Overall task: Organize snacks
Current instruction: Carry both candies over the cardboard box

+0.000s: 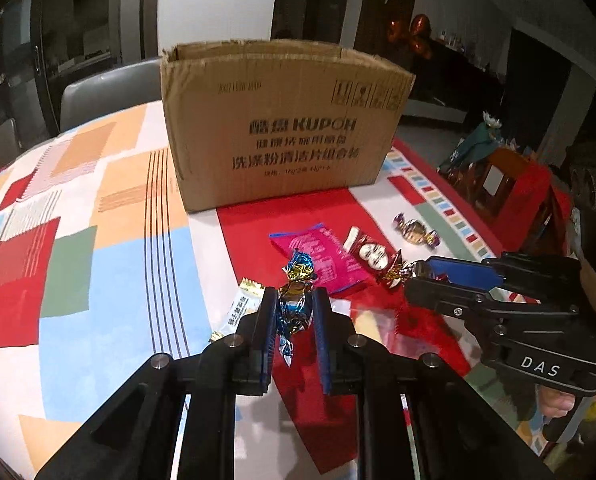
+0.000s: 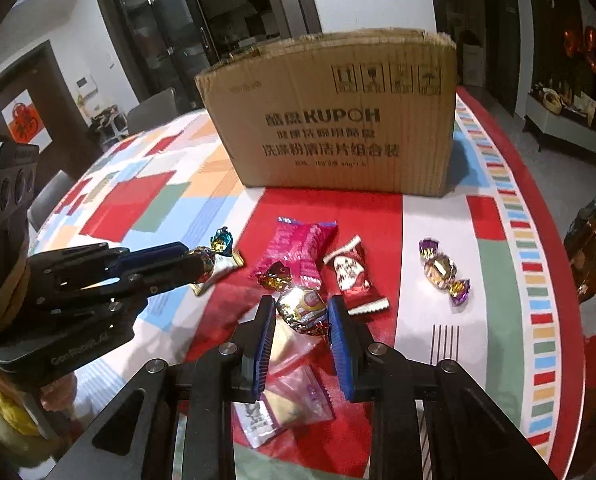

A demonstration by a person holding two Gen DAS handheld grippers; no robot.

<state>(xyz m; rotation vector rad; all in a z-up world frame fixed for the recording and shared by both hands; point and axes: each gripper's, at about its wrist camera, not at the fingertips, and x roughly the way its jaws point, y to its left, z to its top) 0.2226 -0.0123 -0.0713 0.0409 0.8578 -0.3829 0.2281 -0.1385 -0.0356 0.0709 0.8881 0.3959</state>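
Observation:
My left gripper [image 1: 295, 300] is shut on a blue-and-gold foil candy [image 1: 296, 280], lifted a little off the table. In the right wrist view the same gripper [image 2: 198, 264] comes in from the left with that candy [image 2: 218, 246] at its tips. My right gripper [image 2: 301, 308] is shut on a red-and-silver foil candy [image 2: 299, 304], also raised. Seen from the left wrist view, the right gripper [image 1: 411, 276] holds it [image 1: 393, 272] at the right. An open cardboard box [image 2: 329, 120] stands behind the snacks.
On the patchwork tablecloth [image 2: 146, 200] lie a pink packet [image 2: 301, 248], a red-and-white packet [image 2: 351, 272], a purple foil candy [image 2: 443, 270], a white bar wrapper [image 1: 242, 308] and a clear packet [image 2: 294, 396] under my right fingers. Chairs stand around the table edge.

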